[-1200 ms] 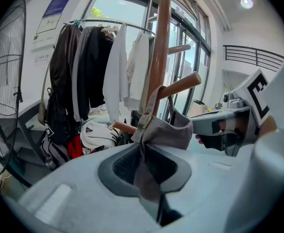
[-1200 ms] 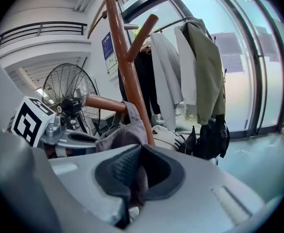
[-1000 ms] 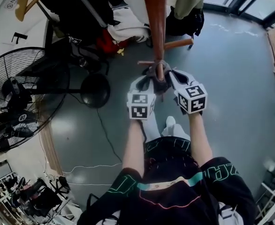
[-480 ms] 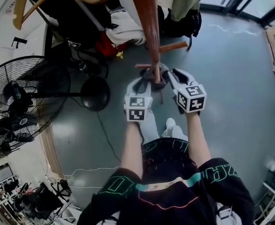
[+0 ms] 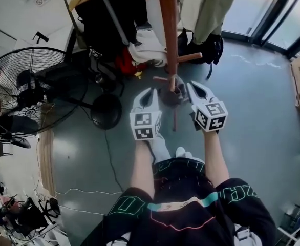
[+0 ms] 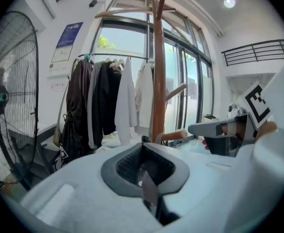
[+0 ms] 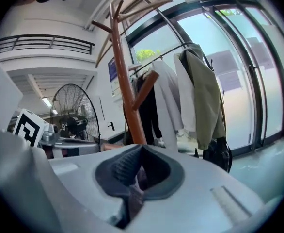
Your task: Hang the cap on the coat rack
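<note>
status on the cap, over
Left gripper, right gripper both shut on cap. Cap held between them by rack pole, not hung yet. Nothing seen blocking.

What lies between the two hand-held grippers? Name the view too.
In the head view, the dark cap spans the gap between the left hand-held gripper and the right hand-held gripper, both shut on it, right by the coat rack pole.

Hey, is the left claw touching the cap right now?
Touching. The left gripper view shows the left claw shut on a dark fold of the cap, pinched between its pads.
</note>
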